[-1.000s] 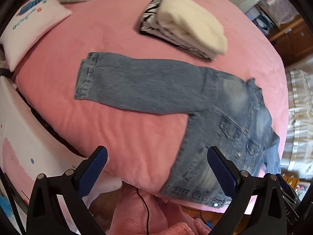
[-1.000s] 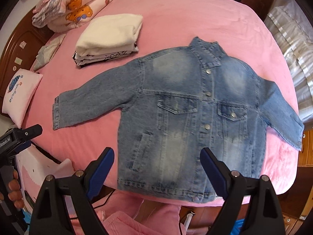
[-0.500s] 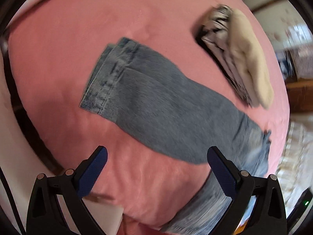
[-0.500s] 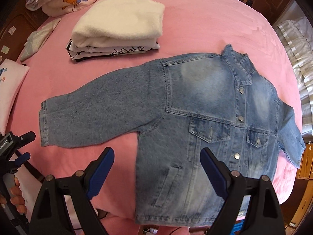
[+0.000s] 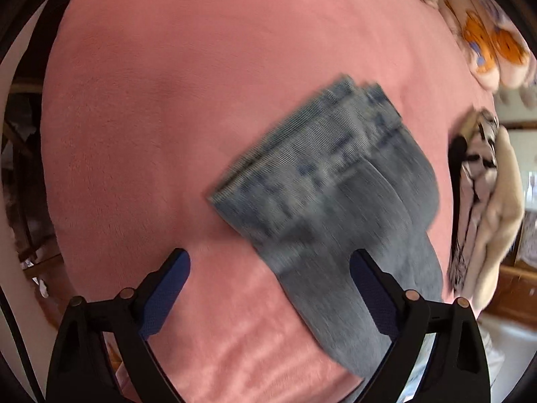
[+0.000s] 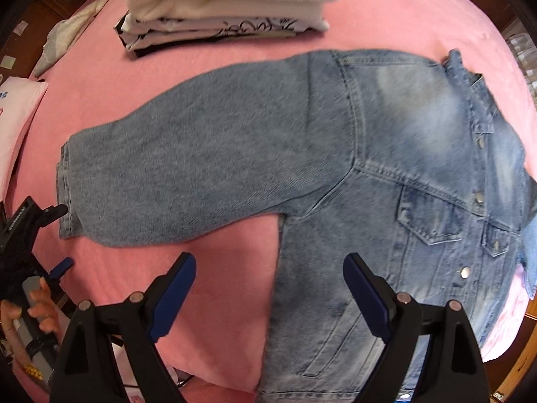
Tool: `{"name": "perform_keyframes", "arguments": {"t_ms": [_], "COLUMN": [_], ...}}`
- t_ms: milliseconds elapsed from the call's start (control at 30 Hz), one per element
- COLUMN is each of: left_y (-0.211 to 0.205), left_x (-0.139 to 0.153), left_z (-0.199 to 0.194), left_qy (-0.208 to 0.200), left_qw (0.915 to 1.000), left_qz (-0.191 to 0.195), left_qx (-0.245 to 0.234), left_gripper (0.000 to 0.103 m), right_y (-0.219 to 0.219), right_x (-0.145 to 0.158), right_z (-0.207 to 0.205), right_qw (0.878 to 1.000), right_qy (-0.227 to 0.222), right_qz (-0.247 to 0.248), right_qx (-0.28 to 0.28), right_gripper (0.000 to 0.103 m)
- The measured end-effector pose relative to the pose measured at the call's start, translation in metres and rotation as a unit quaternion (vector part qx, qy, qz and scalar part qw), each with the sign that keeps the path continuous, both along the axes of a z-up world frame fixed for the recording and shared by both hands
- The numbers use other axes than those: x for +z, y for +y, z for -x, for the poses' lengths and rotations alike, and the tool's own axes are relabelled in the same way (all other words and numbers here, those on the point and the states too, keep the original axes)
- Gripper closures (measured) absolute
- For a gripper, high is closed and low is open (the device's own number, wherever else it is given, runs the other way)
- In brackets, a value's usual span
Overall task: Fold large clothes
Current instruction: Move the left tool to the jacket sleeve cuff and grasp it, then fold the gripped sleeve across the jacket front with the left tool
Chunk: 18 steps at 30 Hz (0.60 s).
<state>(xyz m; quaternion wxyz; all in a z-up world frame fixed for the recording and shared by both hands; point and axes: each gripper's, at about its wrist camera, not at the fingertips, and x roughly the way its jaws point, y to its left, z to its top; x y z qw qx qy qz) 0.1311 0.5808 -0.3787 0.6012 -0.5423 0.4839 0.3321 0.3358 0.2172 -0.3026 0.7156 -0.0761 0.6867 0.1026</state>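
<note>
A light-blue denim jacket [image 6: 386,168] lies flat, front up, on the pink bed cover [image 6: 134,77]. Its left sleeve [image 6: 201,168] stretches out sideways. My right gripper [image 6: 268,258] hangs open just above the spot where that sleeve meets the jacket's side, and holds nothing. My left gripper [image 5: 268,258] hovers over the cuff end of the sleeve [image 5: 335,184]. Its jaws are closing; the sleeve lies below them, untouched by the pads. The right wrist view shows the left gripper [image 6: 60,236] beside the cuff, held by a hand [image 6: 37,315].
A stack of folded clothes [image 6: 228,3] with a cream top layer sits beyond the sleeve, also seen as the stack [image 5: 483,201]. A bear-print blanket [image 5: 486,40] lies further back. A white pillow [image 6: 16,117] rests at the bed's left edge. Wooden furniture borders the bed.
Both grippers have dropped closer to the jacket. The left one has rolled and now sits over the sleeve's cuff end. The right one has shifted from the jacket's front toward the sleeve joint.
</note>
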Motion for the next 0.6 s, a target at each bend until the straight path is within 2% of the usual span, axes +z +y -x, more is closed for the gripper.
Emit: {"name": "perform_keyframes", "arguments": {"t_ms": [133, 200, 267, 333, 500, 567, 600], "left_y": [0.005, 0.005, 0.003, 0.006, 0.01, 0.011, 0.01], "left_x": [-0.01, -0.012, -0.012, -0.011, -0.01, -0.007, -0.004], "left_z": [0.002, 0.002, -0.003, -0.009, -0.023, -0.027, -0.026], "left_qy": [-0.021, -0.022, -0.01, -0.004, -0.018, -0.023, -0.025], "left_qw": [0.9995, 0.9993, 0.9985, 0.9976, 0.997, 0.996, 0.9957], "left_qz": [-0.011, -0.026, -0.054, -0.069, -0.074, -0.084, -0.088], "left_qx": [0.02, 0.013, 0.002, -0.007, -0.017, -0.015, -0.011], "left_gripper": [0.016, 0.024, 0.044, 0.051, 0.07, 0.088, 0.091], "right_y": [0.0, 0.0, -0.002, -0.003, -0.008, -0.01, -0.01], "right_x": [-0.008, -0.012, -0.014, -0.017, -0.022, -0.022, -0.023], "right_z": [0.002, 0.002, 0.002, 0.002, -0.001, -0.003, -0.003], "right_qw": [1.0, 1.0, 1.0, 1.0, 1.0, 1.0, 1.0], "right_qy": [0.011, 0.014, 0.016, 0.017, 0.016, 0.013, 0.013], "right_qz": [-0.007, -0.005, -0.005, -0.002, 0.0, 0.001, 0.0], "right_qx": [0.0, 0.001, 0.0, -0.004, -0.016, -0.021, -0.022], "right_gripper": [0.013, 0.013, 0.013, 0.013, 0.013, 0.013, 0.013]}}
